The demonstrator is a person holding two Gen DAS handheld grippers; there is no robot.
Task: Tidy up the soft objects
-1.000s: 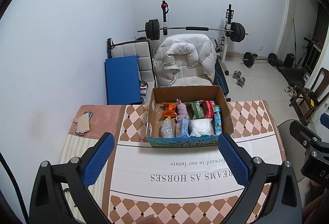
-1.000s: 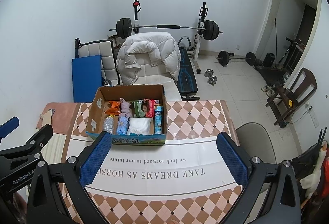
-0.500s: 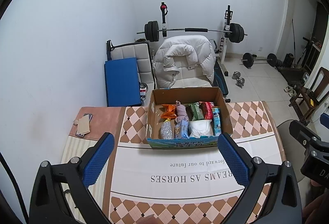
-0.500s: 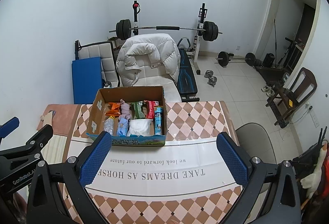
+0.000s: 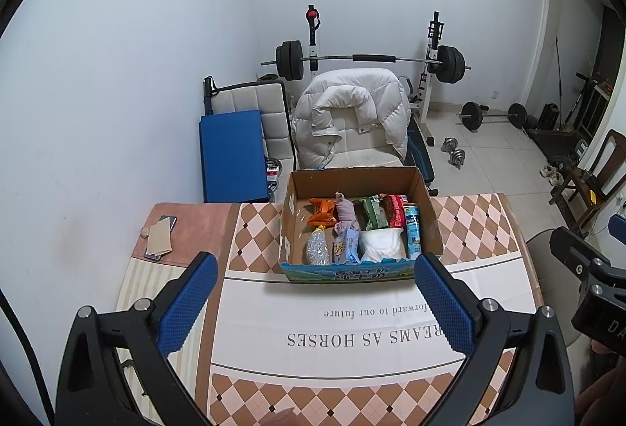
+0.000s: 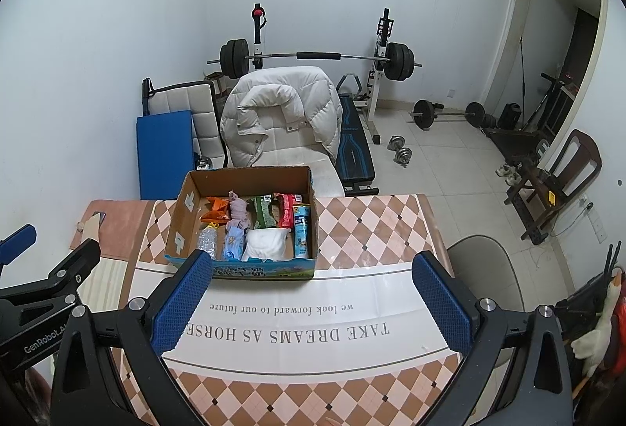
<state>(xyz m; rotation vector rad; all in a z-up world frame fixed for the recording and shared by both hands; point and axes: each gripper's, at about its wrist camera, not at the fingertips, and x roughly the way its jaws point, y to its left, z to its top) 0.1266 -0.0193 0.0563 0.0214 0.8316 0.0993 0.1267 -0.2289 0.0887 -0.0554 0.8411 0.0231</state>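
1. Both of your grippers hang above the near part of the table [image 5: 250, 230]: the left gripper [image 5: 313, 293] and the right gripper [image 6: 309, 293] each have their jaws spread wide with nothing between the blue pads. I judge that held so, you get a full view of the box from either camera.

2. All the soft things in view sit in the open cardboard box [image 5: 426, 206] at the far middle of the table, its far wall toward the chair with the white jacket [image 5: 352, 112].

3. Inside, the things lie in rough rows. Far row: an orange packet [image 5: 322, 211], a mauve cloth [image 5: 346, 213], a green packet [image 5: 371, 212], a red packet [image 5: 395, 210]. Near row: a clear bag [image 5: 317, 248], a blue-and-yellow pouch [image 5: 346, 250], a white bundle [image 5: 382, 245]. A blue carton [image 5: 412, 234] stands along the right wall.

4. Packed side by side, the walls and neighbours keep them propped, as I read it; limp things would slump if left loose.

5. No soft thing lies loose on the tablecloth; only a phone [image 5: 158, 236] with a card on it lies on the far left.

6. This fits two stages: the goods already sorted into the box, or a full box waiting to be unpacked and arranged. I cannot tell which, so choose no move from this view alone.
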